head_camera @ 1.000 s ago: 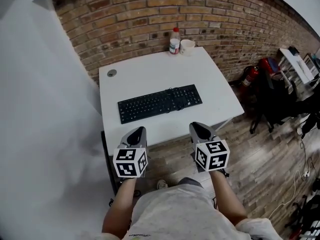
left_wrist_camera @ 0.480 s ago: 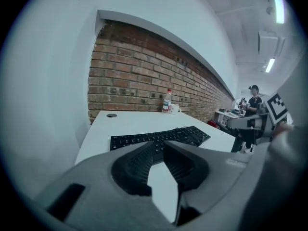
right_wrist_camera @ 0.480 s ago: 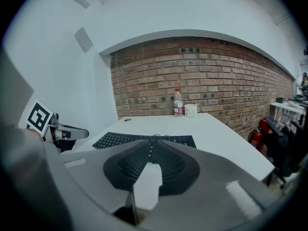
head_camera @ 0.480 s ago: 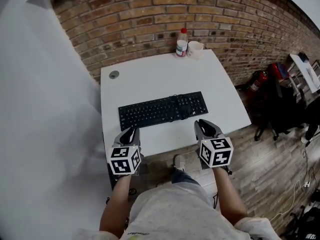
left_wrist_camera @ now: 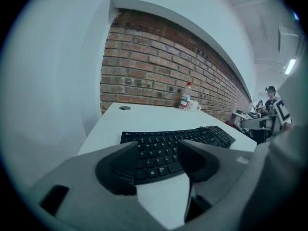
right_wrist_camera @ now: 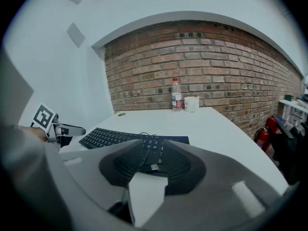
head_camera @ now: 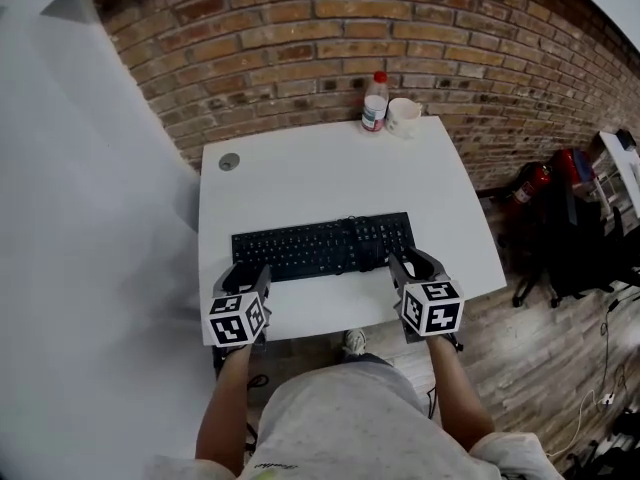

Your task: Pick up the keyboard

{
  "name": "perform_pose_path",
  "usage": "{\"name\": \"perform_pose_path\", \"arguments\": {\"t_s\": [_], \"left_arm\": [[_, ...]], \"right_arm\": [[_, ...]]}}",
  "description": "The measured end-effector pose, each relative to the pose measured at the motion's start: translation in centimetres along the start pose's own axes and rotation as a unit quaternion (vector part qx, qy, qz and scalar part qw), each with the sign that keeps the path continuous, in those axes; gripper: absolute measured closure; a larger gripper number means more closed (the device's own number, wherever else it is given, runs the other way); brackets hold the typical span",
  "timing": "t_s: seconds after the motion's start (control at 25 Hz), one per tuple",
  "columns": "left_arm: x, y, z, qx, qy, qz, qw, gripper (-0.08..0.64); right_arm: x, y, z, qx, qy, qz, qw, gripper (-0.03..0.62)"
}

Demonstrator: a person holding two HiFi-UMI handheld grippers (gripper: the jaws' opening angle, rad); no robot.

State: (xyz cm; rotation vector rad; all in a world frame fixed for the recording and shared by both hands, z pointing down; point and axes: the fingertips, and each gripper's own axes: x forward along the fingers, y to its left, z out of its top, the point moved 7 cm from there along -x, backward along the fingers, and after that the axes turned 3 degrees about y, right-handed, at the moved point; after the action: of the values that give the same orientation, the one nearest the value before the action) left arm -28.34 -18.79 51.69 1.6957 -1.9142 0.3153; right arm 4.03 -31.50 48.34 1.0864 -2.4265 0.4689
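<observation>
A black keyboard (head_camera: 325, 246) lies across the white desk (head_camera: 300, 173), with its cable (head_camera: 350, 230) coiled on top of the keys. My left gripper (head_camera: 250, 271) hovers at the near edge of the keyboard's left end, and my right gripper (head_camera: 410, 260) hovers at the near edge of its right end. Both sets of jaws are opening and grip nothing. In the left gripper view the keyboard (left_wrist_camera: 178, 141) shows through the gap of the left gripper (left_wrist_camera: 158, 146). In the right gripper view the right gripper (right_wrist_camera: 153, 143) frames the keyboard (right_wrist_camera: 110, 137) and its cable plug (right_wrist_camera: 153, 166).
A plastic bottle (head_camera: 375, 101) and a white mug (head_camera: 404, 116) stand at the desk's far right corner by the brick wall. A round cable grommet (head_camera: 229, 162) sits at the far left. A red fire extinguisher (head_camera: 535, 183) and chairs are on the wooden floor to the right.
Both grippers have moved forward and down from in front of the desk to the keyboard's near edge. Their jaws, shut before, have spread apart.
</observation>
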Motion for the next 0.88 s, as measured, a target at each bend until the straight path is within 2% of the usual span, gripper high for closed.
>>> {"name": "perform_pose_path", "arguments": {"t_s": [0.2,0.36,0.56,0.88], "left_arm": [[2.1,1.2,-0.3,-0.022,0.019,0.02,0.9994,0.223],[3.5,2.3,-0.3,-0.033,0.032,0.026,0.9986,0.162],[5.4,3.4,-0.6,-0.059,0.063,0.015,0.9961,0.096],[6.7,4.3,-0.4,-0.072,0.083,0.015,0.9939,0.072]], "right_arm": [[2.5,-2.5,0.6,0.007,0.014,0.02,1.0,0.393],[4.4,-4.2,0.5,0.012,0.027,0.022,0.999,0.375],[6.5,-5.6,0.3,0.025,0.048,0.031,0.998,0.298],[9.4,-6.8,-0.5,0.039,0.082,0.026,0.996,0.229]]}}
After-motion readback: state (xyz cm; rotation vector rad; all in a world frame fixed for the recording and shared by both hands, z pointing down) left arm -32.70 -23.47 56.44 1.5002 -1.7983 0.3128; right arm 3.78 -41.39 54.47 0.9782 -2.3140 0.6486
